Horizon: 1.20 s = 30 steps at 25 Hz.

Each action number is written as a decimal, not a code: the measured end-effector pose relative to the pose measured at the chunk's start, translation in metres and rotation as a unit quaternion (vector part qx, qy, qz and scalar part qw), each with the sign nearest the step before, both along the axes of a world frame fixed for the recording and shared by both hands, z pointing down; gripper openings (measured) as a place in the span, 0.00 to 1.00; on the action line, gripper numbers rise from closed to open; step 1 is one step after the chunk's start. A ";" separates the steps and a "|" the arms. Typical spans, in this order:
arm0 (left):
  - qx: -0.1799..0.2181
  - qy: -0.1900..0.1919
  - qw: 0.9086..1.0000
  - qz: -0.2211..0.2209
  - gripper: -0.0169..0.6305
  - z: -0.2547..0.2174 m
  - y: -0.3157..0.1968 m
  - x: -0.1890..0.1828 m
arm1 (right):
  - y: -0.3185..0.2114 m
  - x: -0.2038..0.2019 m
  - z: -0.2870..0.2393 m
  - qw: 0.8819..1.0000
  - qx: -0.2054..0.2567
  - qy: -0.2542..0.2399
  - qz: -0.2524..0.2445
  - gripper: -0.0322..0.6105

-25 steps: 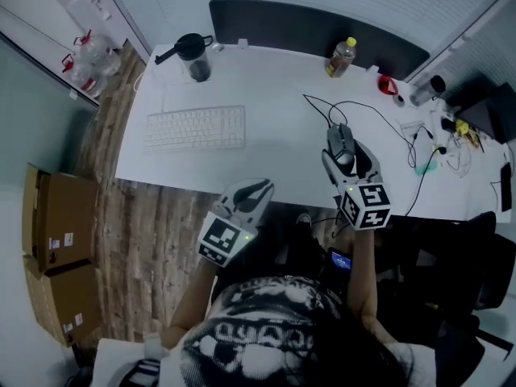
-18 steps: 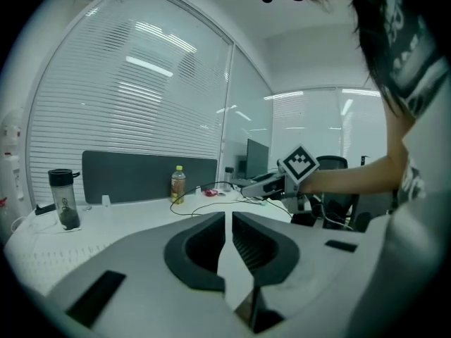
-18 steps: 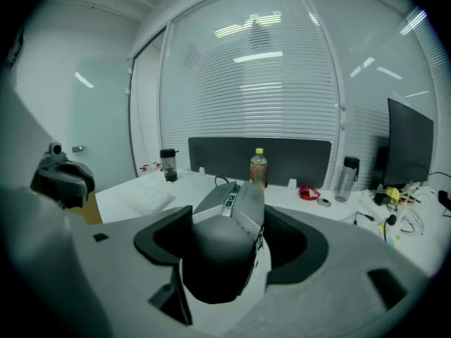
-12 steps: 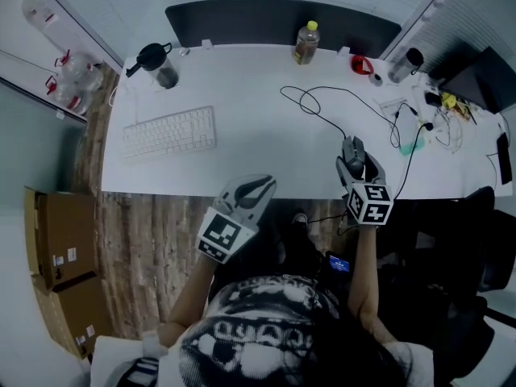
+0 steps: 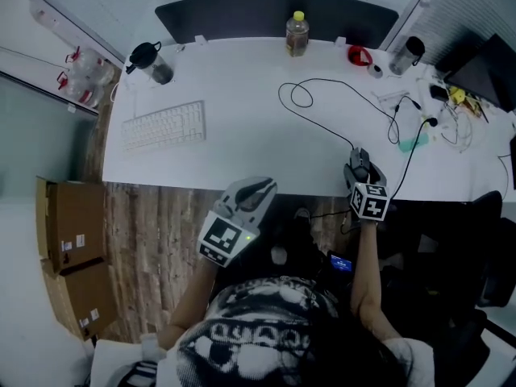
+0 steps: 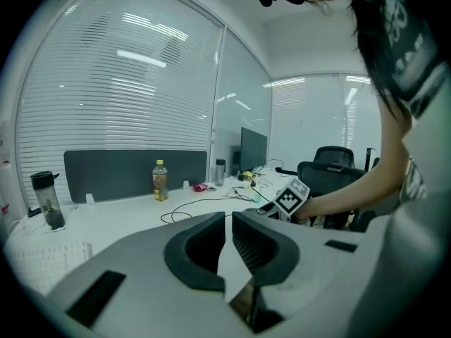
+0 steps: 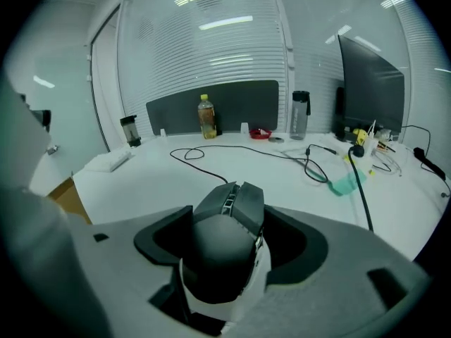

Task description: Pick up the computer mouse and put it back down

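The black computer mouse (image 5: 359, 164) sits between the jaws of my right gripper (image 5: 359, 160), which is shut on its sides over the near right edge of the white desk (image 5: 242, 143). In the right gripper view the mouse (image 7: 224, 252) fills the gap of the right gripper (image 7: 229, 220), nose pointing across the desk. Its black cable (image 5: 300, 95) runs away in a loop. My left gripper (image 5: 254, 190) hangs just off the desk's front edge, shut with nothing in it. The left gripper (image 6: 228, 224) points level over the desk.
A white keyboard (image 5: 164, 125) lies at the left, a black tumbler (image 5: 151, 61) behind it. A yellow-capped bottle (image 5: 297, 33), a red object (image 5: 359, 55) and a flask (image 5: 405, 53) stand along the back. Tangled cables (image 5: 439, 103) crowd the right end. Cardboard boxes (image 5: 68, 224) stand on the floor at left.
My right gripper has carried the mouse back and down to the desk's near edge. The left gripper has shifted right along the desk front, away from the keyboard.
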<state>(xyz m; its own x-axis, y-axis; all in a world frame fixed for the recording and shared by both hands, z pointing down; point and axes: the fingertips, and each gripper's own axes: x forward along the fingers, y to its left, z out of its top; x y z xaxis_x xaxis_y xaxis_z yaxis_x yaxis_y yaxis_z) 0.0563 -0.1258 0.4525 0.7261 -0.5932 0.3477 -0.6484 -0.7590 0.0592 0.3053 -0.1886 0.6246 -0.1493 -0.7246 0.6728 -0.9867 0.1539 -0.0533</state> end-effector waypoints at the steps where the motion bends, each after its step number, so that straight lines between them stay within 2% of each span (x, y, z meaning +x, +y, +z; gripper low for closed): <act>1: -0.002 -0.003 1.000 -0.003 0.07 0.001 0.002 0.004 | 0.001 0.005 0.005 1.000 -0.005 0.000 -0.001 0.54; 8: -0.008 -0.026 0.999 -0.018 0.07 0.004 0.017 0.032 | 0.010 0.019 0.039 0.999 -0.031 -0.009 -0.027 0.54; 20: 0.004 -0.036 0.998 -0.044 0.07 0.002 0.041 0.069 | 0.014 0.021 0.044 0.999 -0.021 0.001 -0.034 0.55; 23: 0.003 -0.038 0.998 -0.048 0.07 0.002 0.044 0.065 | 0.016 0.014 0.038 0.999 -0.015 -0.030 -0.035 0.67; 24: 0.004 -0.038 0.998 -0.048 0.07 0.001 0.044 0.063 | 0.017 0.012 0.034 0.999 -0.010 -0.038 -0.034 0.68; 30: 0.009 -0.028 0.999 -0.023 0.07 -0.001 0.042 0.055 | 0.032 -0.003 -0.012 0.998 0.037 -0.047 -0.025 0.62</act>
